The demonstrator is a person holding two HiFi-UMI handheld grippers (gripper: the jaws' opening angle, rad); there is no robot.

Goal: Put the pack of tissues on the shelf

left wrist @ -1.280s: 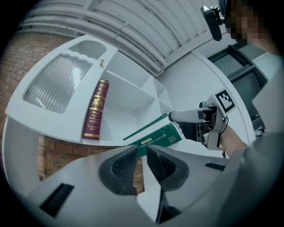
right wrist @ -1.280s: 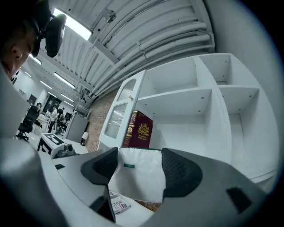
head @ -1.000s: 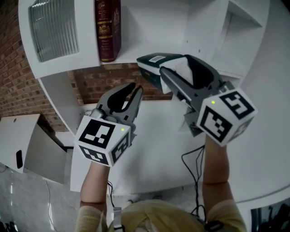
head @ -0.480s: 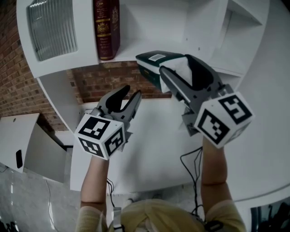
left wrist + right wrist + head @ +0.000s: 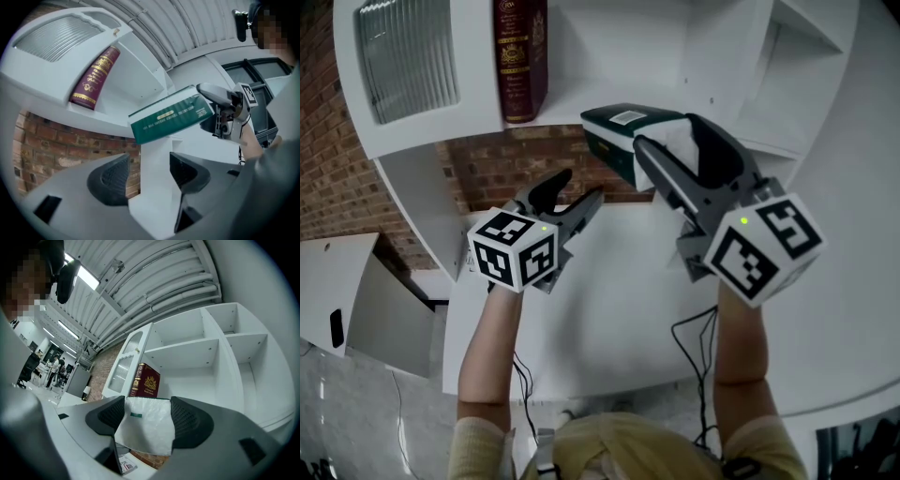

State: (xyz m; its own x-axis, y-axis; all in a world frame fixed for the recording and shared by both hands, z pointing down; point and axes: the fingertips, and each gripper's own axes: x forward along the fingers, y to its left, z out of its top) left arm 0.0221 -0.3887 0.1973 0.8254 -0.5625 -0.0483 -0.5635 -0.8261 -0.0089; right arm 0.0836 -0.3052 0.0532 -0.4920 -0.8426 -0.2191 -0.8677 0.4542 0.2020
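Clamped by one end in the right tool (image 5: 666, 131) at centre frame, the pack of tissues (image 5: 614, 136) could droop and catch the shelf (image 5: 609, 56) edge, with the left tool (image 5: 579, 185), jaws just opening, holding nothing.

Both the left gripper (image 5: 578, 190) and the right gripper (image 5: 667, 139) have grey bodies, with black ribbed pads (image 5: 114, 177) on the inner finger faces. Behind the fingers of each sits a white cube (image 5: 514, 250) bearing black square markers and a green light. Thin black cables (image 5: 689, 330) trail further back. The person wears a tan short-sleeved top (image 5: 619, 452).
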